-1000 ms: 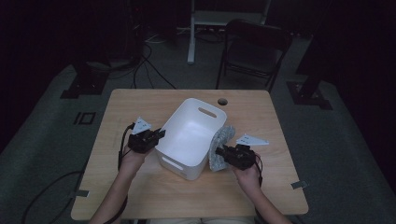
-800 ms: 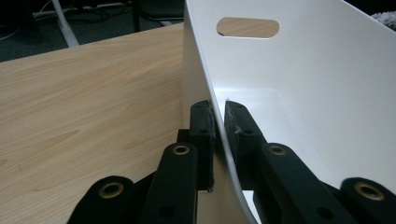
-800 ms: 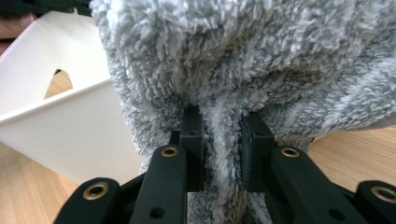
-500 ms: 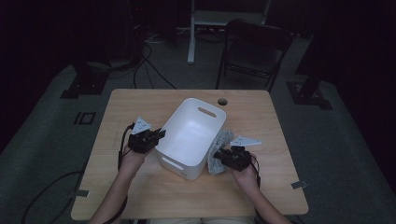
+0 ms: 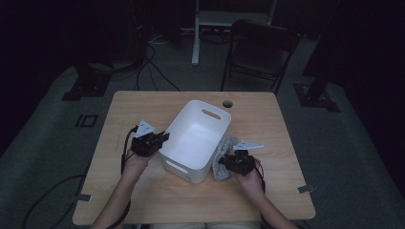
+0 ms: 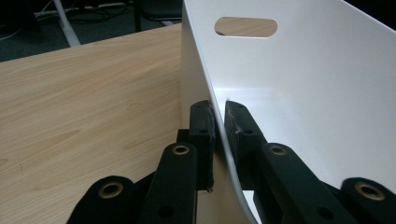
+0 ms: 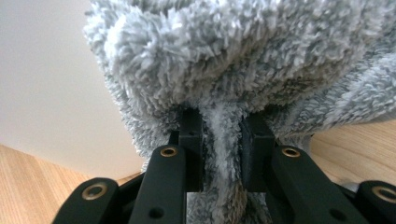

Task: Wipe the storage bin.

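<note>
I'm sitting at a light wooden table [image 5: 267, 191] in a pretty dark room, with a black folding chair [image 5: 258, 52] parked on the far side and some cables [image 5: 157, 67] trailing over the grey floor behind it. There's a round cable hole [image 5: 228, 103] in the tabletop near the far edge.

Biggest thing on the table is a white plastic bin [image 5: 196, 138] with slot handles cut in its end walls, sitting roughly in the middle and turned a bit diagonally. It's looking empty inside from above.

Wedged right up against the bin's right-hand wall is a grey fluffy towel [image 5: 223, 160], bunched up and resting on the tabletop. In the right gripper view it's a big shaggy lump with the white bin wall just beside it.

My left gripper [image 5: 160, 139] is sitting at the bin's left wall. In the left gripper view I'm pinching that thin white wall between my fingers [image 6: 201, 128], one pad outside and the other inside the bin, clamped tight on the plastic near the rim.

My right gripper [image 5: 225, 163] is down low at the towel, just off the bin's near right corner. In the right gripper view my fingers [image 7: 190, 135] are squeezing a fold of the towel between them, the pile puffing out over both pads.
</note>
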### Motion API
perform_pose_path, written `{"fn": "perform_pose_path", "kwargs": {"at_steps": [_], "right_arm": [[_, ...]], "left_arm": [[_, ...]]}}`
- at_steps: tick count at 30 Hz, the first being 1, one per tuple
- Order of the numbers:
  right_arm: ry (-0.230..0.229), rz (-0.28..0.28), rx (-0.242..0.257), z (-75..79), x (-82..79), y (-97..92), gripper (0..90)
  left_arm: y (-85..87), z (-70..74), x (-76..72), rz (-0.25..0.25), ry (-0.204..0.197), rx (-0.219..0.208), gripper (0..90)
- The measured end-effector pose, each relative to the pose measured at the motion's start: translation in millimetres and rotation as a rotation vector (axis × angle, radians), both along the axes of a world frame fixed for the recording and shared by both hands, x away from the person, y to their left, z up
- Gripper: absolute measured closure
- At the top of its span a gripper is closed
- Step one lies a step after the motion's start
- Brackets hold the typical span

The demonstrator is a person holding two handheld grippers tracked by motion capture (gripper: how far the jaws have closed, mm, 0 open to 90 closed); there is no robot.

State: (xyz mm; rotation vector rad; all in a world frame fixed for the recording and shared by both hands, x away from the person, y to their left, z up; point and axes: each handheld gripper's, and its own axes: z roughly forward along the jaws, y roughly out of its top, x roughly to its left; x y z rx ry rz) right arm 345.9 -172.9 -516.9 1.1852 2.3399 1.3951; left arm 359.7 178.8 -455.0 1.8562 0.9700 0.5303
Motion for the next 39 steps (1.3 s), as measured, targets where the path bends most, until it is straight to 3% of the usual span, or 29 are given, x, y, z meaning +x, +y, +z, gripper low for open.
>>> {"fn": "perform_pose_path", "kwargs": {"at_steps": [6, 15, 18, 24, 26, 30, 32, 39], "right_arm": [[0.028, -0.005, -0.044, -10.8, 4.8, 2.0, 74.0], [0.046, -0.010, -0.033, -10.7, 2.6, 1.3, 74.5], [0.010, 0.021, -0.006, 0.9, -5.8, -0.9, 74.6], [-0.115, 0.090, 0.114, 29.7, -31.3, -4.7, 74.6], [-0.152, 0.098, 0.129, 33.0, -37.1, -1.9, 74.5], [-0.148, 0.096, 0.099, 29.1, -35.5, 3.8, 74.5], [-0.162, 0.094, 0.056, 26.1, -35.8, 6.9, 74.5], [-0.090, 0.071, 0.007, 12.9, -25.2, 6.8, 74.2]], "left_arm": [[0.0, -0.1, 0.0, 0.000, 0.000, -0.001, 81.9], [-0.3, -0.1, -0.3, 0.010, -0.002, 0.002, 81.6], [-0.9, -0.2, -0.3, 0.016, -0.002, 0.000, 81.7], [-2.1, -0.3, -0.5, 0.020, -0.001, -0.002, 81.8], [-2.5, 0.0, -0.4, 0.013, 0.000, 0.001, 81.9], [-2.5, 0.0, -0.3, 0.008, 0.002, -0.002, 81.9], [-2.3, -0.3, -0.2, 0.006, 0.004, -0.008, 81.9], [-4.0, -0.1, -0.5, 0.011, -0.001, 0.000, 81.8]]}}
